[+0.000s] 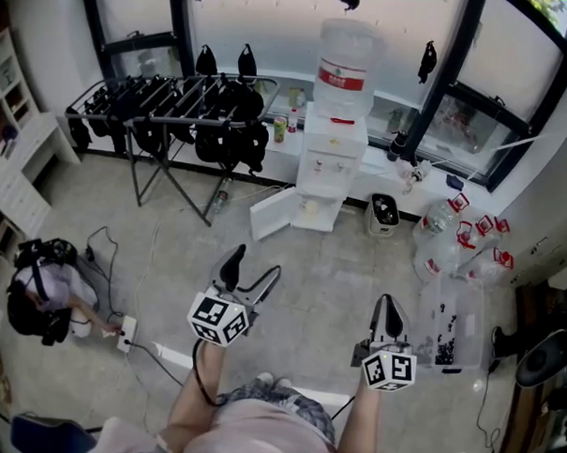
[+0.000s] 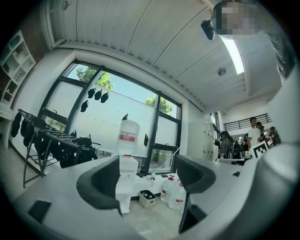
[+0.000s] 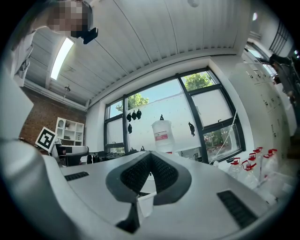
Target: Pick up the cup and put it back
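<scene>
drying rack (image 1: 167, 103) hung with dark clothes, left; water dispenser (image 1: 335, 129), lower door open, ahead across the floor; water jugs (image 1: 452, 238), right. left gripper (image 1: 256, 265) spread, holding nothing; right gripper (image 1: 390, 308) pressed together. cup's place cannot be made out.

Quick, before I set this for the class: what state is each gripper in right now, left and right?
Left gripper: open, nothing between its jaws.
Right gripper: closed, jaws together, nothing visibly held.

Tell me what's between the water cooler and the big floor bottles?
A small white basket sits between the water cooler and the bottles; the head view shows it.
</scene>
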`<state>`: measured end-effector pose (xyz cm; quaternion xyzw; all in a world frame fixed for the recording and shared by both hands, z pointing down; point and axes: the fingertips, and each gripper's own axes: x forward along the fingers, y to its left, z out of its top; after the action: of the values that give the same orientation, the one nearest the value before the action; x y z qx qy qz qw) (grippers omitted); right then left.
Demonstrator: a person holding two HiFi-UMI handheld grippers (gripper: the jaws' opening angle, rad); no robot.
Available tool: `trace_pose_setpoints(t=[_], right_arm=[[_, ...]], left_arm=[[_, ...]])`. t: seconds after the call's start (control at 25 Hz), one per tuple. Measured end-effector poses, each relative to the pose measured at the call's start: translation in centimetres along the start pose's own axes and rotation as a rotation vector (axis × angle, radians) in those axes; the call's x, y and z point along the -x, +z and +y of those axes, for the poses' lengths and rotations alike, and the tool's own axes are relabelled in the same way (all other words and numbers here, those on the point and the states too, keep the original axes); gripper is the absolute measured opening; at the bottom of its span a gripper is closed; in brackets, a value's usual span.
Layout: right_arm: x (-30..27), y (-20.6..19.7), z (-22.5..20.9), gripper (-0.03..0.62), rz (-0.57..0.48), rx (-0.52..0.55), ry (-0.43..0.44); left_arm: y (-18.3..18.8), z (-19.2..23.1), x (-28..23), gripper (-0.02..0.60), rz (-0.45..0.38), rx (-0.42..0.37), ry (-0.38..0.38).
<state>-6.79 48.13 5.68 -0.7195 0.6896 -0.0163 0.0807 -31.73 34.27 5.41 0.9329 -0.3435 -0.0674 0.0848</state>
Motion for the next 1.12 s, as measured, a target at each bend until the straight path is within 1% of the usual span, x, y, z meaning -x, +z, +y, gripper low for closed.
trace_pose_setpoints(t=[0.2,0.36,0.56,0.84,0.96,1.12], right_arm=[[0.0,-0.8,0.9,0.017,-0.008,0.003,-0.025],[0.6,-1.0,0.0,0.017,-0.023,0.005,-0.064],[-0.3,-1.0,-0.6,0.017,-0.023,0.000,-0.081],[-3.8,-0.8,-2.2,0.017,-0.027,0.011,-0.077],[-5.7,-1.0,-3.2,0.017,-0.030,0.006,-0.079],[-9.2,-1.2,-4.7,0.017,-0.030,0.010,-0.059]], left_arm=[[-0.2,0.9,0.0,0.367,0.003,-0.008,-0.017],[-1.1,1.1,-0.5,0.367,0.016,-0.013,-0.035],[-1.2,1.2,-2.3,0.367,0.022,-0.017,-0.056],[-1.2,1.9,-6.3,0.367,0.026,-0.022,-0.073],[-1.0,3.0,-8.0,0.367,0.021,-0.029,-0.063],[-1.0,4.5,-11.2,0.367,0.009,-0.029,-0.042]])
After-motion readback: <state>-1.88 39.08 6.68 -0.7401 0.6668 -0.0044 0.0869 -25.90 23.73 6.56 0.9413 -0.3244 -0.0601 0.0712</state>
